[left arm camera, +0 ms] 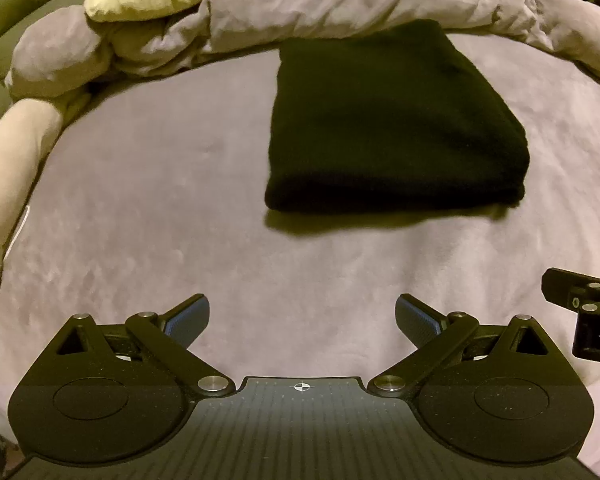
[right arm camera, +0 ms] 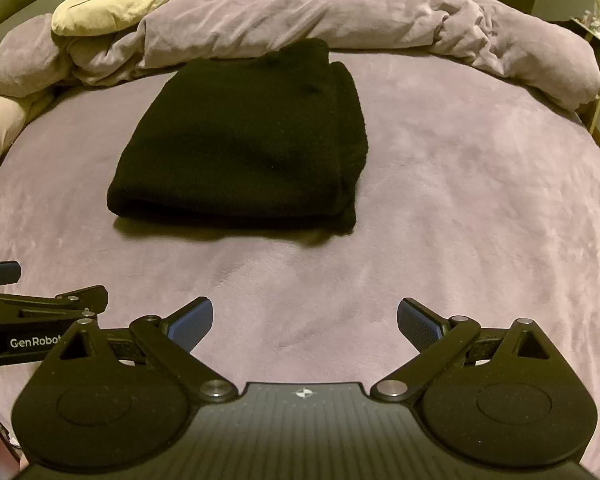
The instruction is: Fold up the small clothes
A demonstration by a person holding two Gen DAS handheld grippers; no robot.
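A black garment [left arm camera: 392,128] lies folded into a thick rectangle on the mauve bed sheet [left arm camera: 180,220]. It also shows in the right wrist view [right arm camera: 244,140], left of centre. My left gripper [left arm camera: 302,318] is open and empty, held back from the garment's near edge and left of it. My right gripper [right arm camera: 305,320] is open and empty, also held back from the garment, to its right. Each gripper shows at the edge of the other's view: the right one [left arm camera: 580,312], the left one [right arm camera: 40,312].
A rumpled mauve duvet [right arm camera: 340,12] is bunched along the far side of the bed. A cream plush toy with a drawn face [right arm camera: 112,2] lies at the far left, with a pale plush limb [left arm camera: 8,184] along the left edge.
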